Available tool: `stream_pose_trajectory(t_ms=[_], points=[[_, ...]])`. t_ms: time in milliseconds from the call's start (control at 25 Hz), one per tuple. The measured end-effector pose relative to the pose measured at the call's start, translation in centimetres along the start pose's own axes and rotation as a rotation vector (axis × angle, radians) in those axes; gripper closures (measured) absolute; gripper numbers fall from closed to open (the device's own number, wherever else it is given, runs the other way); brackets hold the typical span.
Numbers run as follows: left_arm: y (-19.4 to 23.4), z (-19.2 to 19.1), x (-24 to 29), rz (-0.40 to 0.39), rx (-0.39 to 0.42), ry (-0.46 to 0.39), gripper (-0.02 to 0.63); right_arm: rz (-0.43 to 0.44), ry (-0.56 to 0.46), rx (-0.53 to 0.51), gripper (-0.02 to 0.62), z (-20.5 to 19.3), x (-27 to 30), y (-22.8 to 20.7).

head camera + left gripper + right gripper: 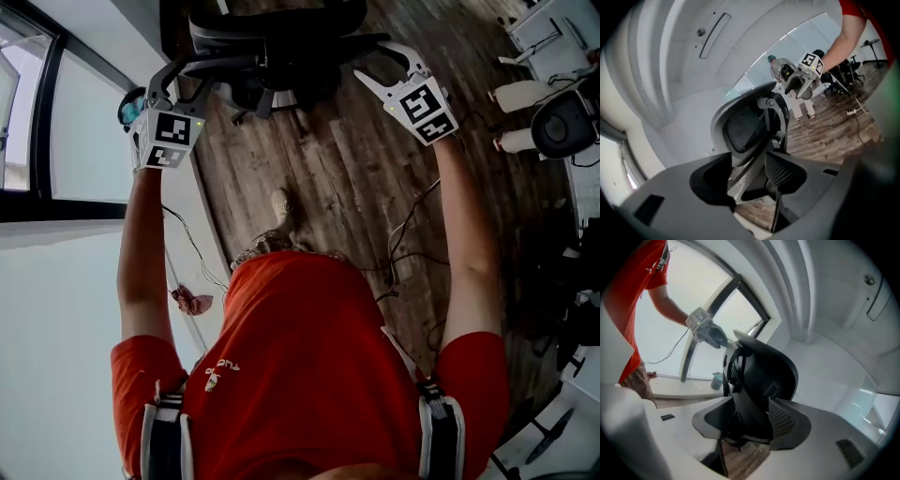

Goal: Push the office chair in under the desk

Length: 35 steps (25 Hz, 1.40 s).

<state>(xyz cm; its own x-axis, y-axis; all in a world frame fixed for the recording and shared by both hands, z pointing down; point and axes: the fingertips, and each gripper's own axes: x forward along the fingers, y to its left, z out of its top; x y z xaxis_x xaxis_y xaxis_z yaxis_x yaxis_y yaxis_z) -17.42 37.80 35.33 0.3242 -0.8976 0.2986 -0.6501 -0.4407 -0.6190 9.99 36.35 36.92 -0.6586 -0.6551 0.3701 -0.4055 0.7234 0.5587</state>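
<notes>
The black mesh office chair (272, 47) stands at the top of the head view on the wooden floor. My left gripper (183, 80) is at the left edge of its backrest and my right gripper (386, 64) at the right edge, both arms stretched out. In the left gripper view the open left gripper (750, 176) has the chair's back frame (745, 126) in the gap between its jaws. In the right gripper view the right gripper (750, 420) also stands open, with the dark backrest edge (764, 376) between the jaws. I cannot make out the desk.
A window wall (28, 122) runs along the left. Cables (412, 234) trail over the floor behind the chair. Another dark office chair (562, 122) and white furniture (553, 33) stand at the right. A pinkish rag (192, 302) lies by the wall.
</notes>
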Motion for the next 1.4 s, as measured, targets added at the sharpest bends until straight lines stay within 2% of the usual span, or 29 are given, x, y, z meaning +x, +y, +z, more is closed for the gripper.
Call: stream_pose_trajectory(t_ms=[160,280,560,720,920,1000,1120,1200,1320,1400], points=[[0.9,-2.3,2.7,-0.036,0.131,0.075,0.358,0.041,0.133,-0.083,0.345,-3.0,2.0,-1.8],[1.2,-3.6,4.4,-0.072,0.2,0.125,0.344,0.07,0.192,-0.127,0.337,-4.5,3.6,-3.3],[0.9,-6.5,8.1,-0.175,0.299,0.222,0.336,0.186,0.329,-0.223,0.327,-8.3,7.3,-4.8],[1.1,-6.6,8.8,-0.21,0.327,0.206,0.333,0.264,0.386,-0.249,0.327,-10.2,9.5,-4.7],[0.9,-7.6,8.8,-0.207,0.369,0.238,0.333,0.319,0.393,-0.278,0.325,-11.0,11.8,-4.3],[1.0,-8.3,9.1,-0.206,0.361,0.256,0.333,0.334,0.389,-0.291,0.325,-11.1,12.6,-3.9],[1.5,-9.1,10.1,-0.211,0.353,0.271,0.334,0.323,0.374,-0.325,0.328,-10.4,13.6,-4.0],[1.4,-9.6,11.0,-0.233,0.383,0.284,0.341,0.324,0.368,-0.335,0.328,-10.1,13.8,-4.1],[0.8,-9.9,12.0,-0.282,0.441,0.292,0.385,0.337,0.377,-0.345,0.339,-10.2,13.6,-4.0],[0.1,-9.9,12.4,-0.312,0.473,0.295,0.451,0.346,0.384,-0.355,0.35,-10.3,13.5,-4.2]])
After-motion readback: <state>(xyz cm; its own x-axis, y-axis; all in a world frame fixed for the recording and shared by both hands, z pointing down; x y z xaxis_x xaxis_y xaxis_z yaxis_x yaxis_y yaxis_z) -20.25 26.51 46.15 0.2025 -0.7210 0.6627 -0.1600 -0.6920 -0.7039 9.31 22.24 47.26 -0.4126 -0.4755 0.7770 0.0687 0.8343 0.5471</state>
